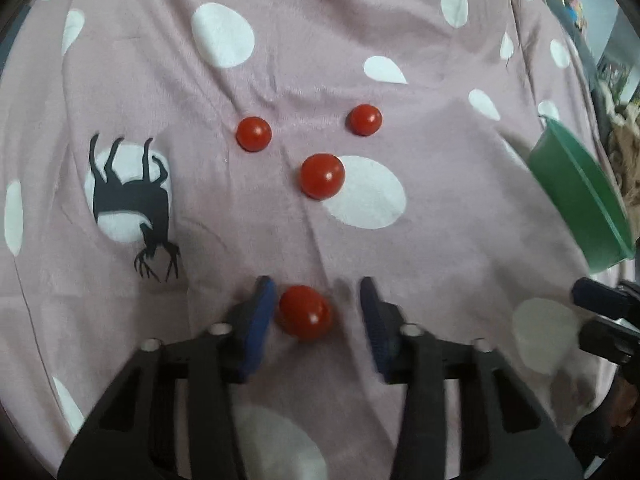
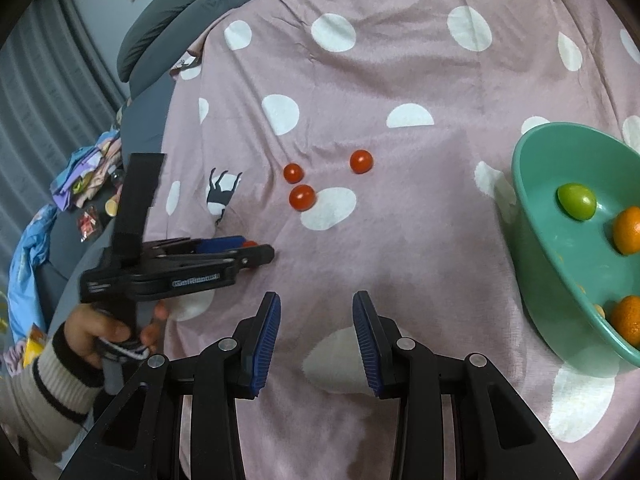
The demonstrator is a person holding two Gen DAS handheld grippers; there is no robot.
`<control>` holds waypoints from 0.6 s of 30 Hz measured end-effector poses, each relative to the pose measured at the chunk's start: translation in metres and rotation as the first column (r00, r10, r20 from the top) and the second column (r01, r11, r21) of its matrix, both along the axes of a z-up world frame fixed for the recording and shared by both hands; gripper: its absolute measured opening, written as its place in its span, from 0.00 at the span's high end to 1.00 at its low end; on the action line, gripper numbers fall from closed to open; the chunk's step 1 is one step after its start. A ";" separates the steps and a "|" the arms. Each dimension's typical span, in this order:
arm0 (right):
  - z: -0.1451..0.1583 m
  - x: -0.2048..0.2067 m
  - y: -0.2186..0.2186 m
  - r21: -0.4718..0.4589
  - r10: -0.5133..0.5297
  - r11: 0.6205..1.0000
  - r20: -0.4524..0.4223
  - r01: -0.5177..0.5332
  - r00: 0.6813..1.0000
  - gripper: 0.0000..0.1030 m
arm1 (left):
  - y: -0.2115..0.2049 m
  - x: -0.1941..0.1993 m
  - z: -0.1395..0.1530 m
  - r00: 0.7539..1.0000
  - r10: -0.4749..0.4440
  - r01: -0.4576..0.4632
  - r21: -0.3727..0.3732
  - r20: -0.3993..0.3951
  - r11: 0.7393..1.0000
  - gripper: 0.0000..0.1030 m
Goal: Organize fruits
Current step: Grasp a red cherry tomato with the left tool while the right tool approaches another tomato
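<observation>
Pink cloth [image 1: 360, 20]: white-dotted fabric with a black deer print [image 1: 132, 200], spread under everything
Left gripper [image 1: 316, 292]: tilted down at the cloth, jaws apart around the nearest tomato [image 1: 305, 312]
Nearest tomato: lies on the cloth between the blue pads; the left-hand pad [image 1: 260, 320] touches it, and a gap shows on its other side
Other tomatoes: three red ones farther out, one [image 1: 322, 176] at the edge of a white dot, two [image 1: 253, 133] [image 1: 363, 119] beyond it, well apart from each other
Right gripper [image 2: 315, 296]: jaws apart with only bare cloth between them
Green bowl [image 2: 524, 200]: to the right on the cloth, tipped, holding a green fruit [image 2: 577, 201] and two oranges [image 2: 629, 230] [image 2: 628, 320]
Hand [image 2: 100, 332]: grips the left tool's handle, a striped sleeve [image 2: 44, 384] at the wrist
</observation>
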State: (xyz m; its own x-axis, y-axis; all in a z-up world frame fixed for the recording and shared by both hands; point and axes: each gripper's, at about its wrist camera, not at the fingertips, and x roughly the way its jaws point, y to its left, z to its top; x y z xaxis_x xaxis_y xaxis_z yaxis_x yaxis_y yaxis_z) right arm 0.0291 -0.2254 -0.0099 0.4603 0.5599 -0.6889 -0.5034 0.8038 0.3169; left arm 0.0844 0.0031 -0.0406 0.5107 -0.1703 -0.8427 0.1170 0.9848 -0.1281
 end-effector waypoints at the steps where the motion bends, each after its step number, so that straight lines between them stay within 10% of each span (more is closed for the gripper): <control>1: 0.000 0.001 0.000 0.001 -0.001 1.000 -0.001 0.001 1.000 0.63 | 0.000 0.002 -0.002 1.000 0.001 -0.001 -0.009 -0.012 1.000 0.67; 18: -0.011 0.052 0.040 0.014 0.058 0.998 -0.047 -0.057 0.997 0.63 | 0.025 0.008 0.016 0.997 0.054 -0.050 -0.067 0.062 0.997 0.77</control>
